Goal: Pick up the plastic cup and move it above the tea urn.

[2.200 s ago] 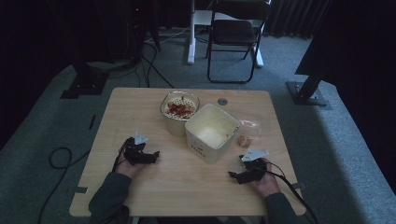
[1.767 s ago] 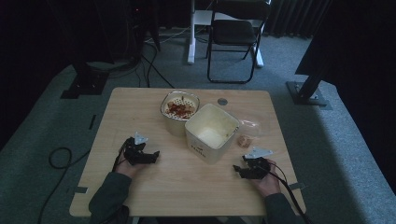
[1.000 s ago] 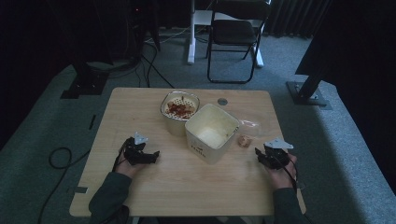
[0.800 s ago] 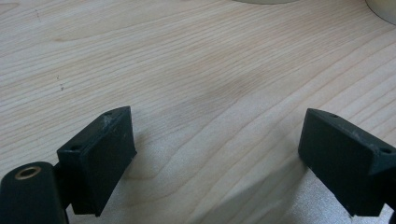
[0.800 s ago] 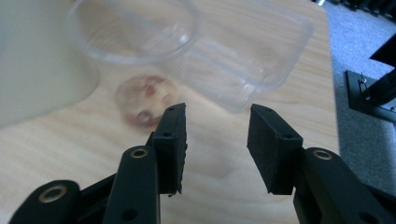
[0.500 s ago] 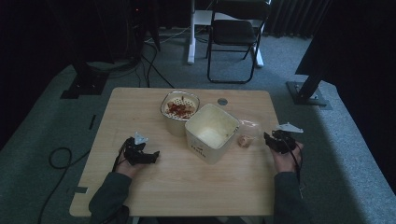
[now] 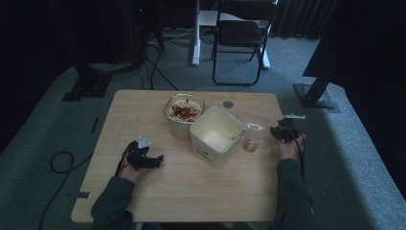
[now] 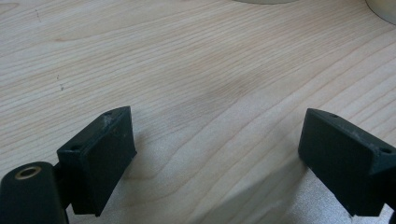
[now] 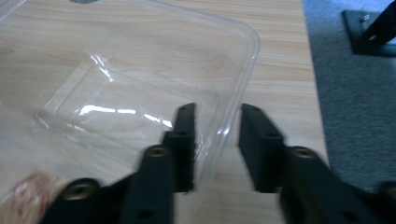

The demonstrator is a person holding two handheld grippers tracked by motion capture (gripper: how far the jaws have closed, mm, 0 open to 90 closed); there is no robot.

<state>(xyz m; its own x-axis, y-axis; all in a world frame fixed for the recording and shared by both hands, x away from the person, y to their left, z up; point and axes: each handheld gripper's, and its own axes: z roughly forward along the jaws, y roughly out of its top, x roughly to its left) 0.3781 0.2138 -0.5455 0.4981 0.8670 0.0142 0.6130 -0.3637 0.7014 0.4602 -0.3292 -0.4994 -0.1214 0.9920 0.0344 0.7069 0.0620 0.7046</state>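
Jaws first: on the right gripper (image 9: pixel 217 140) they stand narrow and have just been closing, with the near rim of a clear plastic tray (image 9: pixel 140 88) running between them. One jaw sits inside the tray wall, the other outside it, and a sliver of gap shows on the outer side, so I can't call the pads pressing yet.

High view now, and the landmark is the cream square tub (image 7: pixel 216 135) in the middle of the counter (image 7: pixel 191 191). Dark lettering sits on its front wall, too small to read. Behind it to the left, touching or just beside it, stands a cream bowl (image 7: pixel 184 111) with a perforated insert and something red inside. A small round grey disc (image 7: pixel 228 104) lies behind the tub. Right of the tub lies the clear plastic tray (image 7: pixel 256 130), and a small pinkish lump (image 7: pixel 250 144) lies by the tray's near corner. The right gripper (image 7: pixel 283 132) is at the tray's right edge, close to the counter's right side. The left gripper (image 7: pixel 143 160) rests well left of the tub, towards the near edge.

Left gripper view: the left gripper (image 8: pixel 215 154) has its jaws wide apart, with bare wood grain between them and nothing held.

Right gripper view: the pinkish lump (image 9: pixel 28 196) is a blur at bottom left, beside the tray.
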